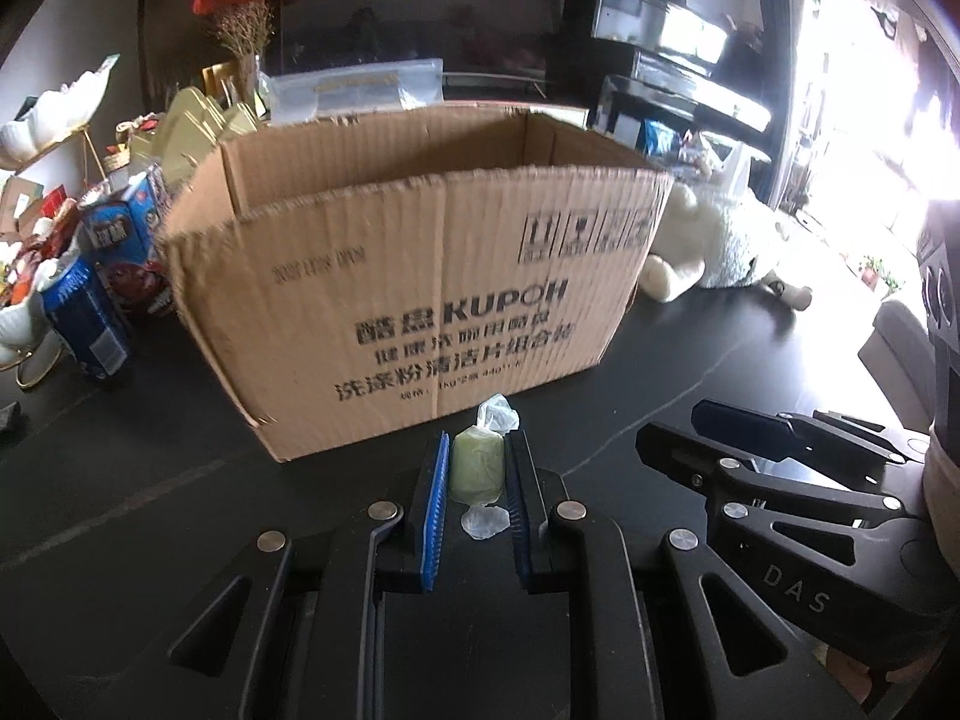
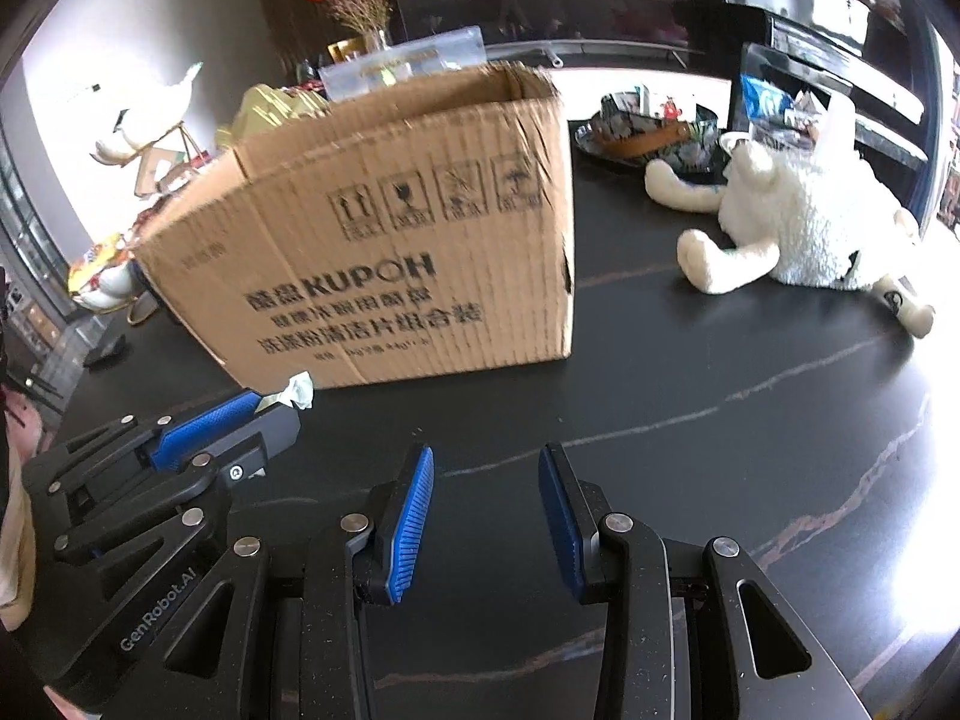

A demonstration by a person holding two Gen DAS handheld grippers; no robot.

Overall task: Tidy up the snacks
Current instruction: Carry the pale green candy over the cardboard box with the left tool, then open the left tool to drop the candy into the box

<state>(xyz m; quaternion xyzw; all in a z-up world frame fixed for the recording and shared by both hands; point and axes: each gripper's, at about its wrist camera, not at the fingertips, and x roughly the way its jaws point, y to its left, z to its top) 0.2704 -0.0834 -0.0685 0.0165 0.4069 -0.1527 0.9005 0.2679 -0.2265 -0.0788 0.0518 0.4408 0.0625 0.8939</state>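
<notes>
— Tongs first: how many, and what do they hold?
— Two. The left gripper point(image 1: 477, 501) pinches one pale green wrapped candy point(image 1: 477, 468); the right gripper point(image 2: 486, 516) stands wide with bare pads over the dark table point(image 2: 750, 450).
— Beyond them?
— One open cardboard box point(image 1: 414, 276) just ahead, one blue can point(image 1: 87, 324) left, one white plush toy point(image 2: 798, 234) right.

I see a box point(image 1: 414, 276) of matt brown corrugated cardboard, its ribs showing and its top edges torn rough. The table point(image 2: 690, 420) looks like dark polished stone, glossy with pale veins. My left gripper point(image 1: 477, 474) has matt black plastic arms, shiny metal pins and ribbed blue rubbery pads; it pinches a pale green candy point(image 1: 478, 467) in crinkly clear wrap. The toy point(image 2: 798, 234) is fluffy white cloth.
</notes>
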